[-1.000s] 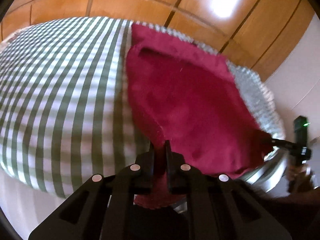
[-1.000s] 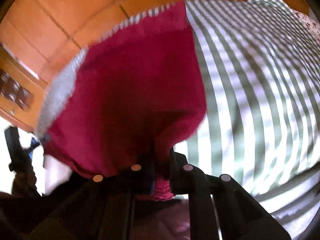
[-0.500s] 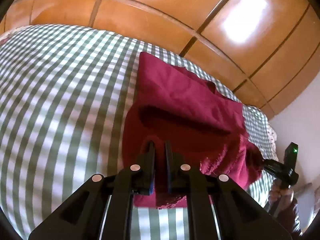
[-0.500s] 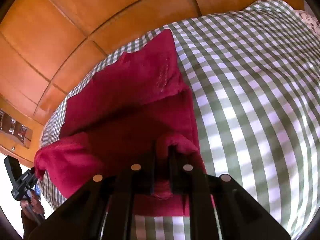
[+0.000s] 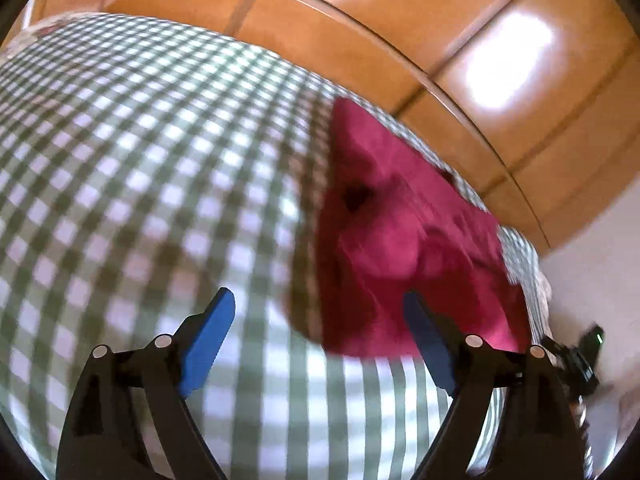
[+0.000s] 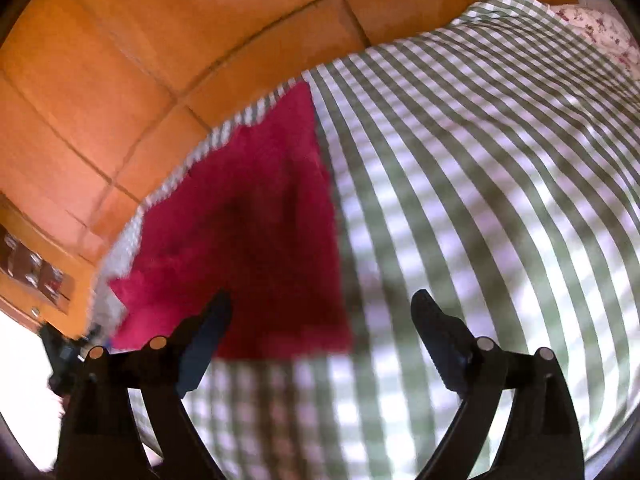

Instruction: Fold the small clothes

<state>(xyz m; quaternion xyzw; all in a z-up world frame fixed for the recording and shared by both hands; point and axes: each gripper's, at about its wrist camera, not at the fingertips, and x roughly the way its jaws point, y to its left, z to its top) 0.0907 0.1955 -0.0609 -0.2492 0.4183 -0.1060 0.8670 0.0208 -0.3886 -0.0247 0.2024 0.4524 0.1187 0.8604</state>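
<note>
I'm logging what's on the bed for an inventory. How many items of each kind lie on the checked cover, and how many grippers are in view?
Red garment: 1
Grippers: 2, the left gripper and the right gripper, both with jaws opening and nothing between them
Checked bed cover: 1
Total: 4

A green-and-white checked bedspread (image 5: 140, 168) covers the bed. Behind it stand glossy orange wooden panels (image 6: 120, 60) with dark seams. A floral pillow (image 6: 596, 28) lies at the far end.
</note>
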